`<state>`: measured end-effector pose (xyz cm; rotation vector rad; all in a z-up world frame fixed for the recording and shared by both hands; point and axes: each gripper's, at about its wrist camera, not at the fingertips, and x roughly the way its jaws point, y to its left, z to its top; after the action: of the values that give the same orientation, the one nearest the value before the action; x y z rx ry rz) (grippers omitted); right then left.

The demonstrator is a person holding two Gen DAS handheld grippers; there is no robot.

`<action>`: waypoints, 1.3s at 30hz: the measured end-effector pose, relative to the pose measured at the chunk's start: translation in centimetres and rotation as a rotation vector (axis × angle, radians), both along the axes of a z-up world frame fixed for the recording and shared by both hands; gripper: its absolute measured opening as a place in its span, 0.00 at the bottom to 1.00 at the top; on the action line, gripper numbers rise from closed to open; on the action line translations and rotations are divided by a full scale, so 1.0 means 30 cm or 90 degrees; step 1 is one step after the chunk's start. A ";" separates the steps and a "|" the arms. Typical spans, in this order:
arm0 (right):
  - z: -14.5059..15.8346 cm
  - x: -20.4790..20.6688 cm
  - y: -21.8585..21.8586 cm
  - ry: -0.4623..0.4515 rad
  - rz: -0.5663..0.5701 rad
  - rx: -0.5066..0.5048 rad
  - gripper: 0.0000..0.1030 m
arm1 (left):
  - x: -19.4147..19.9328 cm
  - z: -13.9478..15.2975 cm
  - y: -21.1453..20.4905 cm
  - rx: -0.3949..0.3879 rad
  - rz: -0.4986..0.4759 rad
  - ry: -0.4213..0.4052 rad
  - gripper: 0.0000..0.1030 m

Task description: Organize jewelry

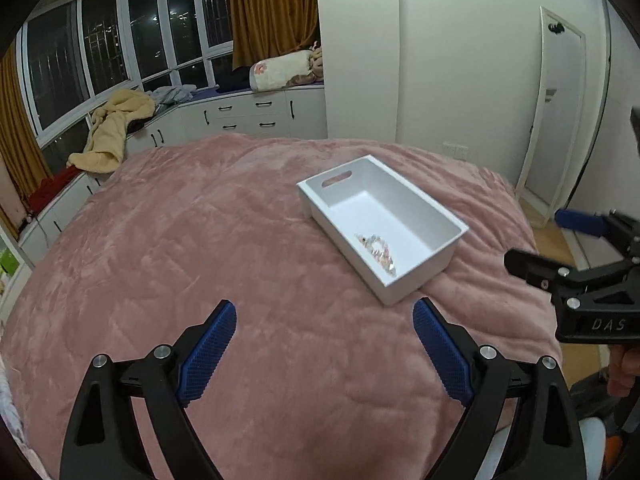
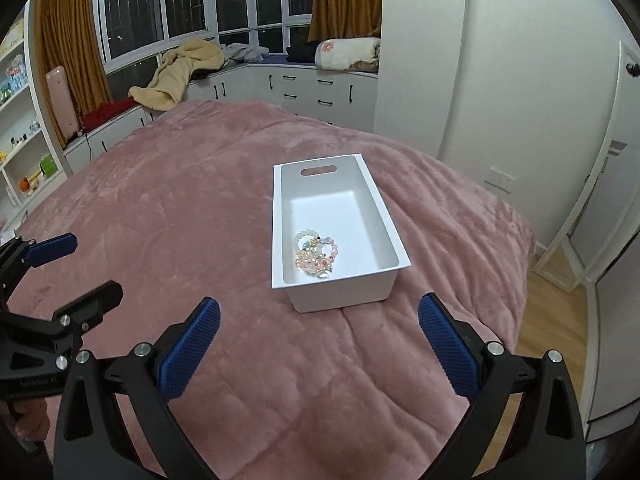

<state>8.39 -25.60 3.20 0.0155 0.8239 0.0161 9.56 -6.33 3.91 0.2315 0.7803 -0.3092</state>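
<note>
1. Blue bumpy rubber pads sit on the black plastic left gripper. Its jaws are spread wide with nothing between them. It hangs over the bed, near the box but not touching it.
2. The black plastic right gripper has the same blue pads. Its jaws are spread wide too, and nothing is between them.
3. Under both is a soft, fuzzy pink blanket, quilted and a bit lumpy.
4. On the blanket sits a white rectangular plastic box with smooth hard walls and a slot handle at its far end.
5. Inside, at the near end of the box, lies a little heap of beaded bracelets, pale green, pink and pearly.
6. I think the bracelets are light and floppy. The round beads look slippery and may roll or slide out of a pinch. It seems best to pinch one loop across its string of beads, gently, so it does not snap.
7. The box looks light and stiff. A side wall or the slot handle would be a good place to hold it.
</note>
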 end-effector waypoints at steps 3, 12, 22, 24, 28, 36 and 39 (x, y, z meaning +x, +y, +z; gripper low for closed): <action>-0.026 -0.035 0.012 0.007 -0.004 0.000 0.95 | -0.046 -0.030 0.015 0.002 -0.004 0.012 0.89; -0.056 -0.110 0.057 0.012 -0.012 0.000 0.95 | -0.104 -0.102 0.046 0.007 0.023 0.025 0.89; -0.076 -0.136 0.071 0.015 -0.011 -0.002 0.95 | -0.121 -0.107 0.031 0.007 0.011 0.021 0.89; -0.078 -0.139 0.074 0.014 -0.012 -0.006 0.95 | -0.119 -0.107 0.030 0.010 0.014 0.018 0.89; -0.081 -0.140 0.074 0.014 -0.011 -0.004 0.95 | -0.115 -0.105 0.032 0.006 0.015 0.023 0.89; -0.080 -0.134 0.072 0.013 -0.011 0.002 0.95 | -0.104 -0.111 0.033 -0.001 0.018 0.033 0.89; -0.081 -0.132 0.073 0.013 -0.011 -0.001 0.95 | -0.107 -0.110 0.029 -0.002 0.013 0.032 0.89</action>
<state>4.44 -23.40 0.79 0.0217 0.8442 -0.0002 6.35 -5.47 0.61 0.2131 0.8316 -0.2972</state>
